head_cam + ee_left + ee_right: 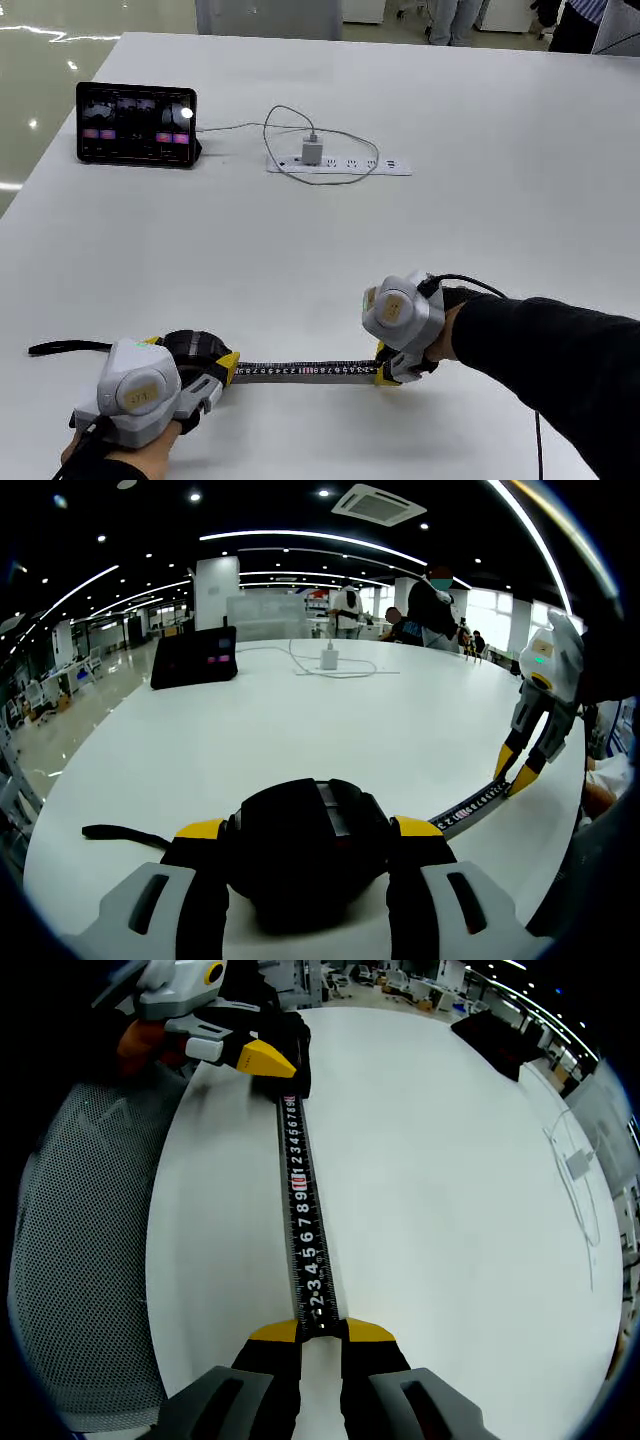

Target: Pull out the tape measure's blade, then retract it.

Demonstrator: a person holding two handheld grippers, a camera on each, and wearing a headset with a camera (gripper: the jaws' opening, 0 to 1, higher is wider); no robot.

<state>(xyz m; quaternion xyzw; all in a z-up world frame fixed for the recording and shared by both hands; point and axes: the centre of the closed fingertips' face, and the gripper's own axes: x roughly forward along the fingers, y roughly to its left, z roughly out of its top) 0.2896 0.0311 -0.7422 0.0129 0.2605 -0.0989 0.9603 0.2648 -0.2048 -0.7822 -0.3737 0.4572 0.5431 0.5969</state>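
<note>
Table: blade extended (right jaws pinch tip).

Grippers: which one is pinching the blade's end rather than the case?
The right gripper: it is shut on the tip of the blade, while the left gripper clamps the black tape measure case.

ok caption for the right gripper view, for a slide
Blade pulled out across the white table: right gripper pinches its tip, left gripper holds the case.
</note>
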